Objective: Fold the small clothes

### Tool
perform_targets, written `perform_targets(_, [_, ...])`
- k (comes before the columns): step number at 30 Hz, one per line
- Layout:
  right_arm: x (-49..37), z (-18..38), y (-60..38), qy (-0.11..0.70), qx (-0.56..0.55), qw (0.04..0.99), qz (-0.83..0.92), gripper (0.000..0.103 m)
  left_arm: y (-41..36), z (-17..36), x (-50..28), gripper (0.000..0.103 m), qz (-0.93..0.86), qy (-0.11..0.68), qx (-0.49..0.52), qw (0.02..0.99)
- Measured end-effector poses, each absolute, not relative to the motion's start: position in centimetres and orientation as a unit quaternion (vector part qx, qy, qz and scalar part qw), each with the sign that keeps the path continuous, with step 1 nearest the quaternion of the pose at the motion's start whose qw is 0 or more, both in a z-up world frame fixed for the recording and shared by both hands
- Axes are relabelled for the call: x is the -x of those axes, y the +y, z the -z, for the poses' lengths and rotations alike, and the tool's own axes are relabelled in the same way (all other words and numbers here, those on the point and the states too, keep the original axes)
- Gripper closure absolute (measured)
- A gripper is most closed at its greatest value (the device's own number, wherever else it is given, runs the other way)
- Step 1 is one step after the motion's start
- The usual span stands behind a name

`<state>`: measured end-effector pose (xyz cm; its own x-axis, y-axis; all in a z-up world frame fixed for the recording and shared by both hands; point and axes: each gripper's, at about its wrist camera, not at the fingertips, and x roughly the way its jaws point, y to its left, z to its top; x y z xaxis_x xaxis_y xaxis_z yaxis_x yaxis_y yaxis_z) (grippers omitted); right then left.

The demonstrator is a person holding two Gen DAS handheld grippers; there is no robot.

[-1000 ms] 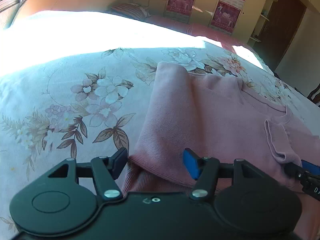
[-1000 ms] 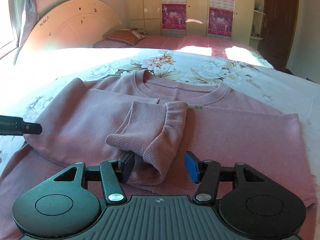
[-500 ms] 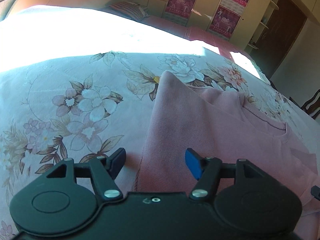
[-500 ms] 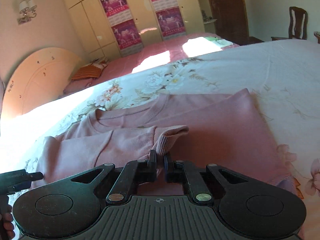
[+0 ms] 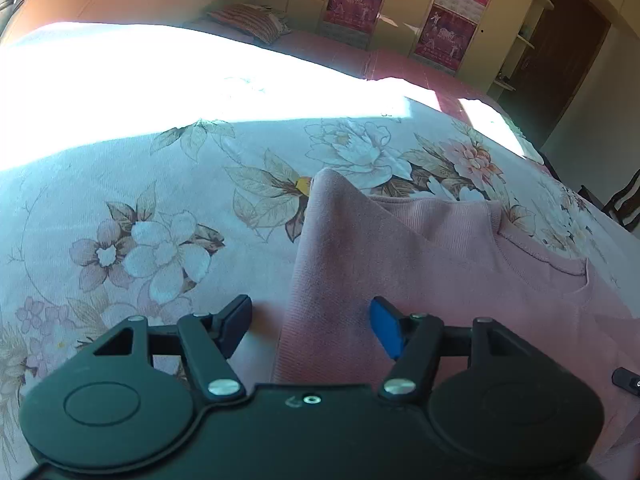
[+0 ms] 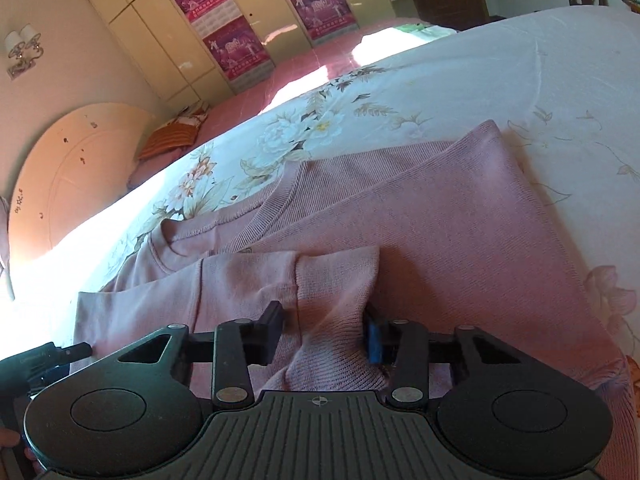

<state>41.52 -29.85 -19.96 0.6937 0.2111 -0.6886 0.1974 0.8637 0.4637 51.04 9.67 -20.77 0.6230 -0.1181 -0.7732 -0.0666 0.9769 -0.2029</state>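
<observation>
A pink knit sweater (image 5: 440, 256) lies flat on a floral bedsheet (image 5: 160, 200), with its left sleeve folded across the chest. My left gripper (image 5: 310, 326) is open, and the sweater's folded left edge lies between its fingers. In the right wrist view the sweater (image 6: 460, 220) fills the middle. The sleeve cuff (image 6: 340, 280) lies between the spread fingers of my right gripper (image 6: 326, 332), which is open. The tip of the left gripper (image 6: 60, 354) shows at the lower left of that view.
The bed's sunlit part (image 5: 120, 80) lies beyond the sweater. A curved headboard (image 6: 72, 168), a striped pillow (image 6: 176, 132) and wardrobe doors with posters (image 6: 224, 40) stand behind. A dark door (image 5: 560, 52) is at the far right.
My right gripper shut on the sleeve cuff, carried it to the right across the sweater's chest, then opened and let it go. My left gripper shifted up along the sweater's left edge, staying open.
</observation>
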Motion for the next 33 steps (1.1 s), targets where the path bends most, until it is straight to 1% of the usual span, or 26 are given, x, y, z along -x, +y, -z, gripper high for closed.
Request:
perform_targets(1, [-41.8, 19.9, -29.7, 0.392, -0.254, 0.884, -0.008, 0.079, 9.7, 20.8, -51.3, 0.040, 0.012, 0.433, 0.109, 0.895])
perform_targets(2, [-41.7, 19.6, -29.5, 0.390, -0.247, 0.887, -0.012, 0.089, 9.8, 20.7, -51.6, 0.040, 0.010, 0.432, 0.112, 0.895])
perform_targets(3, [-41.4, 19.2, -29.3, 0.380, -0.235, 0.894, -0.016, 0.094, 9.9, 20.6, -51.8, 0.040, 0.009, 0.432, 0.115, 0.895])
perform_targets(4, [-40.8, 18.7, -29.3, 0.367, -0.224, 0.903, -0.013, 0.097, 9.9, 20.6, -52.0, 0.040, 0.009, 0.431, 0.116, 0.895])
perform_targets(7, [-38.5, 16.9, -30.3, 0.320, -0.199, 0.926, 0.026, 0.098, 9.9, 20.6, -52.5, 0.038, 0.008, 0.428, 0.114, 0.896])
perform_targets(8, [-38.0, 16.8, -30.5, 0.315, -0.188, 0.930, 0.036, 0.099, 9.8, 20.7, -52.6, 0.037, 0.008, 0.428, 0.112, 0.897])
perform_targets(11, [-37.7, 17.8, -30.8, 0.337, -0.160, 0.926, 0.054, 0.099, 9.4, 21.0, -52.8, 0.037, 0.006, 0.424, 0.104, 0.900])
perform_targets(13, [-37.4, 18.8, -31.1, 0.345, -0.154, 0.923, 0.078, 0.099, 9.4, 21.0, -52.7, 0.038, 0.003, 0.421, 0.101, 0.902])
perform_targets(15, [-37.9, 20.2, -31.3, 0.377, -0.159, 0.909, 0.075, 0.099, 9.1, 21.3, -52.5, 0.062, -0.012, 0.413, 0.077, 0.907])
perform_targets(17, [-37.8, 20.4, -31.2, 0.377, -0.157, 0.910, 0.074, 0.099, 9.1, 21.5, -52.4, 0.070, -0.014, 0.403, 0.066, 0.913])
perform_targets(19, [-37.6, 19.8, -31.4, 0.376, -0.155, 0.910, 0.084, 0.098, 9.5, 21.5, -52.6, 0.071, -0.017, 0.399, 0.074, 0.914])
perform_targets(23, [-36.9, 17.9, -31.1, 0.348, -0.151, 0.922, 0.079, 0.098, 9.5, 21.2, -52.3, 0.069, -0.020, 0.402, 0.070, 0.913])
perform_targets(25, [-36.6, 17.3, -30.5, 0.340, -0.156, 0.925, 0.059, 0.096, 9.4, 20.2, -51.0, 0.071, -0.021, 0.394, 0.081, 0.915])
perform_targets(26, [-36.9, 17.1, -29.9, 0.343, -0.150, 0.926, 0.050, 0.091, 9.2, 19.7, -50.3, 0.071, -0.017, 0.390, 0.081, 0.917])
perform_targets(27, [-36.9, 17.2, -29.6, 0.346, -0.146, 0.926, 0.044, 0.075, 8.8, 19.0, -49.1, 0.069, -0.003, 0.384, 0.079, 0.920])
perform_targets(28, [-36.9, 17.4, -29.1, 0.350, -0.142, 0.925, 0.037, 0.064, 8.4, 18.5, -48.0, 0.068, 0.010, 0.381, 0.077, 0.921])
perform_targets(29, [-36.8, 17.6, -28.9, 0.353, -0.140, 0.925, 0.030, 0.058, 8.0, 18.2, -47.0, 0.066, 0.022, 0.379, 0.076, 0.922])
perform_targets(33, [-36.4, 18.6, -27.5, 0.375, -0.123, 0.919, 0.016, 0.058, 6.2, 18.7, -43.1, 0.065, 0.066, 0.399, 0.063, 0.912])
